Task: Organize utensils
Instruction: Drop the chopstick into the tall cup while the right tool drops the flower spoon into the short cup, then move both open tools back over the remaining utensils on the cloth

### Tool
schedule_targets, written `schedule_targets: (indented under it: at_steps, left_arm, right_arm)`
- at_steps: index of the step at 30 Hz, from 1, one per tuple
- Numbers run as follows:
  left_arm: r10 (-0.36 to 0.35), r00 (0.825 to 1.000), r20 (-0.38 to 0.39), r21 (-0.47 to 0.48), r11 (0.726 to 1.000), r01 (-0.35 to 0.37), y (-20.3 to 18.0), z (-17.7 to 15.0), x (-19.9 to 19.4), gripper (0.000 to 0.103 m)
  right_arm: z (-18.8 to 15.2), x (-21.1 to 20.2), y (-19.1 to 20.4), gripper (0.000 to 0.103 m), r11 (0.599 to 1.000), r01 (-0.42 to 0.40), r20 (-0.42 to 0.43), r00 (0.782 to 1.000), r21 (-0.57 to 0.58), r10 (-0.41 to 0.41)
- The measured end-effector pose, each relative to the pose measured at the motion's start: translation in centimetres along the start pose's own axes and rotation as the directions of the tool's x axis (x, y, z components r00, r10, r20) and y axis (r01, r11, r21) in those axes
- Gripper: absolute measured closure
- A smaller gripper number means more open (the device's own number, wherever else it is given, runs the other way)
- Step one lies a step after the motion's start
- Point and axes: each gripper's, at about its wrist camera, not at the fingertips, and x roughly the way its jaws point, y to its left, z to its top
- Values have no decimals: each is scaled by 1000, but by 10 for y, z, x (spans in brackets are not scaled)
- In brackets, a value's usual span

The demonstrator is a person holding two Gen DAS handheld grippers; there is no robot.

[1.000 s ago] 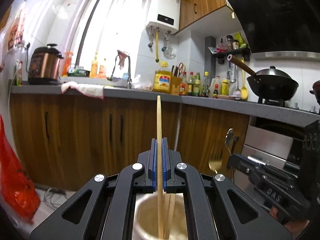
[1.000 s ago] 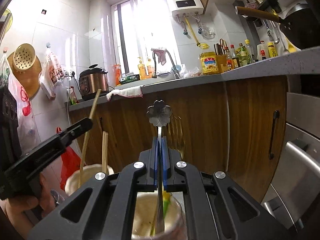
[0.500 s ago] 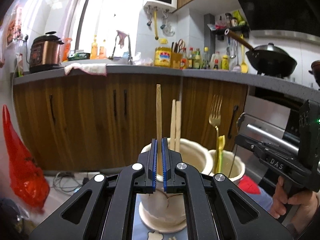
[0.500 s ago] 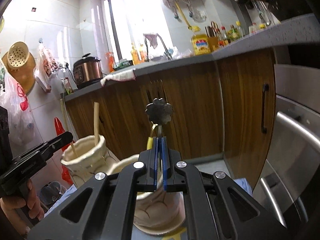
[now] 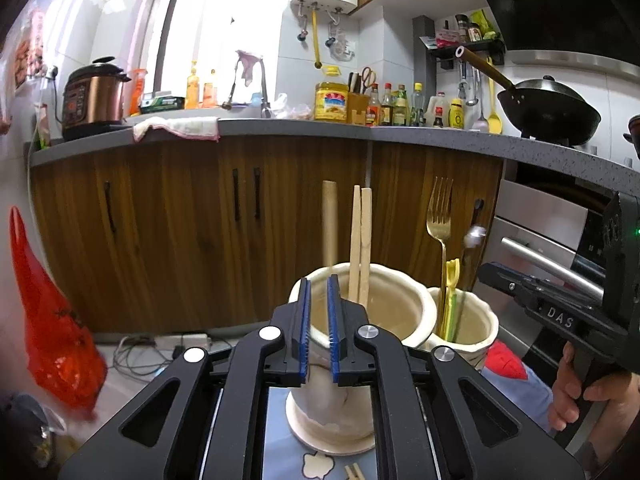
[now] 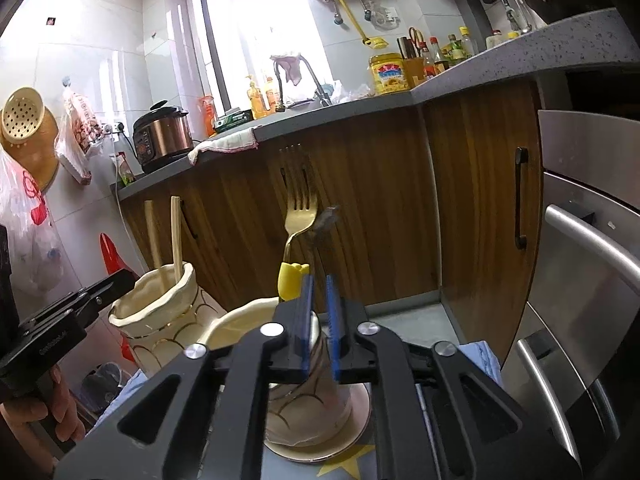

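Observation:
My left gripper (image 5: 317, 288) is open and empty, just in front of a cream holder (image 5: 362, 308) that has several wooden chopsticks (image 5: 359, 244) standing in it. My right gripper (image 6: 318, 288) is open and empty over a second cream holder (image 6: 308, 384) holding a gold fork (image 6: 298, 216), a yellow-handled utensil (image 6: 290, 282) and a blurred flower-ended spoon (image 6: 326, 220). That holder (image 5: 466, 320) and the fork (image 5: 439, 216) also show in the left wrist view, right of the chopstick holder. The chopstick holder (image 6: 156, 312) shows at left in the right wrist view.
Both holders stand on saucers on a blue patterned cloth (image 5: 516, 396). Wooden cabinets (image 5: 200, 224) and a grey counter (image 5: 440, 138) lie behind. A steel oven front (image 6: 588, 280) is at the right. A red bag (image 5: 52, 320) hangs at the left. More chopsticks (image 5: 354, 472) lie on the cloth.
Both grippers opened and drew back. The left let go of the chopstick, now standing in its holder. The right let go of the flower-ended spoon, now in the fork holder.

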Motion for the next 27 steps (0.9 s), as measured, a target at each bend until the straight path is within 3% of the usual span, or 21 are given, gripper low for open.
schedule_targets:
  at_steps: [3, 5, 10, 12, 17, 27]
  left_arm:
    - [3, 1000, 1, -5, 1000, -3, 2, -1, -9, 87]
    - [11, 1000, -2, 0, 1000, -11, 3, -4, -16, 74]
    - [31, 999, -35, -1, 1000, -31, 10, -12, -36, 54]
    - [37, 998, -54, -9, 999, -37, 13, -15, -42, 48]
    - [52, 995, -88, -19, 998, -54, 18, -25, -61, 27]
    - [50, 978, -202, -23, 998, -56, 17, -54, -81, 24]
  right_arm:
    - [-1, -11, -5, 74, 999, -9, -6, 1000, 36, 9]
    - [-4, -19, -6, 65, 999, -7, -23, 1000, 42, 8]
    - [-13, -41, -3, 47, 1000, -16, -77, 997, 13, 17]
    - [-17, -46, -1, 35, 1000, -25, -111, 993, 5, 26]
    - [-27, -66, 5, 19, 998, -58, -165, 985, -17, 54]
    - [-52, -87, 19, 14, 996, -68, -264, 963, -56, 51]
